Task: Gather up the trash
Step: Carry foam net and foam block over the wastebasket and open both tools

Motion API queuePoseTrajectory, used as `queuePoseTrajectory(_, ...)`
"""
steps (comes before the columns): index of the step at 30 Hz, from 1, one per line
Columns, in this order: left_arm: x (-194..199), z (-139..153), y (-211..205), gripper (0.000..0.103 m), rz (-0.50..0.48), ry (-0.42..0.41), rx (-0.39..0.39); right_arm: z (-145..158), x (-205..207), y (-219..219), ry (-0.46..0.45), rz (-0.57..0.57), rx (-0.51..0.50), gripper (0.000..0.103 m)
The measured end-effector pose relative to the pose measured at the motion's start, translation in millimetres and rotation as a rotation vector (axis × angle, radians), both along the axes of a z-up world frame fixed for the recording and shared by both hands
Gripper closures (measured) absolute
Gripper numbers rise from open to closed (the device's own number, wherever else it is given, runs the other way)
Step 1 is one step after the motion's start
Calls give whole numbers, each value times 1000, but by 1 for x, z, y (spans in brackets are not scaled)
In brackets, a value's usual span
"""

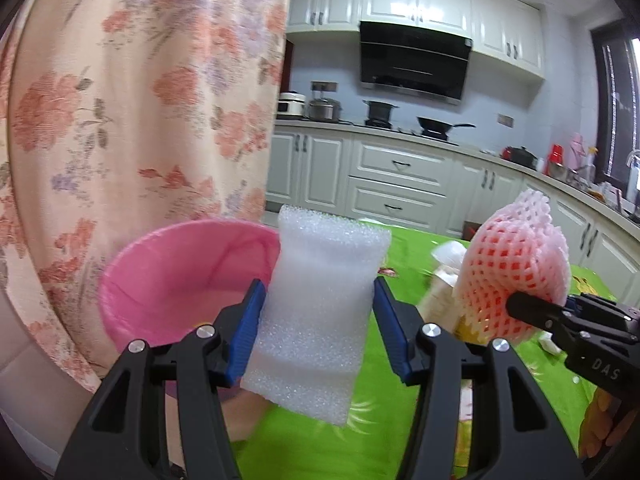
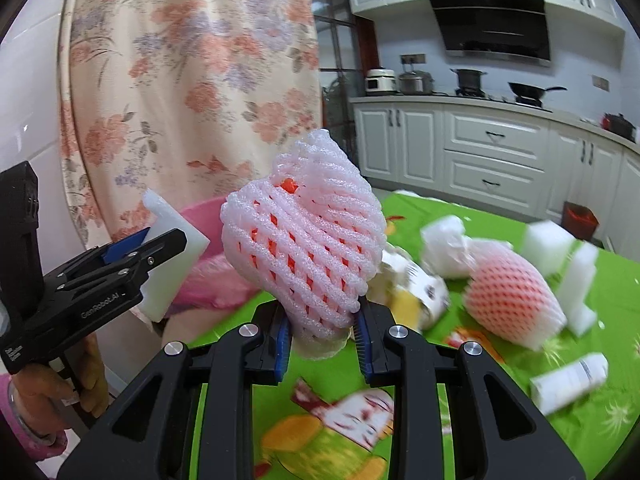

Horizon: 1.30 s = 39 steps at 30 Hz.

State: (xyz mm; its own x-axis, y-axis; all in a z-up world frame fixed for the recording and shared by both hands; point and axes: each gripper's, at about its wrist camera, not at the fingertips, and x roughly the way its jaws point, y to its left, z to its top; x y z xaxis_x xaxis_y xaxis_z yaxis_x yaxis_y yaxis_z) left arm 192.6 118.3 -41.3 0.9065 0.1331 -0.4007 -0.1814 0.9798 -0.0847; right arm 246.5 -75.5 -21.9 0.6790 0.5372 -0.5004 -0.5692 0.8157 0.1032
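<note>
white foam block [image 1: 320, 312] and pink foam fruit net [image 2: 304, 236] held upright beside pink bin [image 1: 168, 276].

White lettering reading "DAS" sits on the black body of the right gripper [image 1: 536, 312], seen from the left wrist camera. From the right wrist camera, "GenRobot.AI" runs along the side of the left gripper [image 2: 160, 248]. The print on the packaging lying on the desk [image 2: 520, 432] is too blurred to read.
</note>
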Motion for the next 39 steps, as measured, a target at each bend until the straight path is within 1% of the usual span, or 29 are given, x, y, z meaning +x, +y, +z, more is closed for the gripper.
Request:
queuePoseTrajectory(5, 1, 5, 28, 50, 49, -5, 25, 3, 5, 28, -10, 60, 0, 76)
queuePoseTrajectory(12, 14, 11, 68, 50, 107, -3, 52, 9, 22, 88, -18, 175, 14, 76)
queuePoseTrajectory(17, 27, 8, 98, 49, 154, 15, 5, 6, 42, 128, -2, 241, 22, 76)
queuePoseTrajectory(20, 36, 5, 122, 49, 187, 29, -24, 1, 59, 144, 40, 250, 40, 75)
queuePoseTrajectory(23, 42, 2, 138, 48, 209, 40, -35, -2, 71, 156, 55, 259, 46, 75)
queuePoseTrajectory(25, 46, -1, 148, 47, 221, 52, -49, -5, 77, 165, 70, 279, 52, 69)
queuePoseTrajectory(26, 49, -3, 155, 44, 223, 60, -63, -6, 79, 169, 77, 287, 52, 66)
queuePoseTrajectory(27, 50, -4, 157, 37, 228, 66, -70, -8, 81, 173, 82, 293, 42, 56)
queuePoseTrajectory(28, 50, -6, 161, 34, 243, 66, -78, -10, 81, 175, 79, 292, 35, 51)
queuePoseTrajectory(30, 48, -7, 165, 28, 259, 56, -92, -13, 81, 175, 74, 284, 28, 47)
queuePoseTrajectory(31, 47, -7, 166, 27, 261, 54, -94, -15, 80, 172, 77, 277, 24, 44)
queuePoseTrajectory(34, 44, -10, 163, 23, 277, 58, -87, -19, 79, 164, 85, 257, 17, 44)
queuePoseTrajectory(37, 38, -13, 160, 19, 289, 58, -111, -22, 75, 152, 89, 240, 14, 44)
queuePoseTrajectory(39, 31, -15, 154, 15, 301, 54, -112, -23, 70, 143, 93, 223, 15, 44)
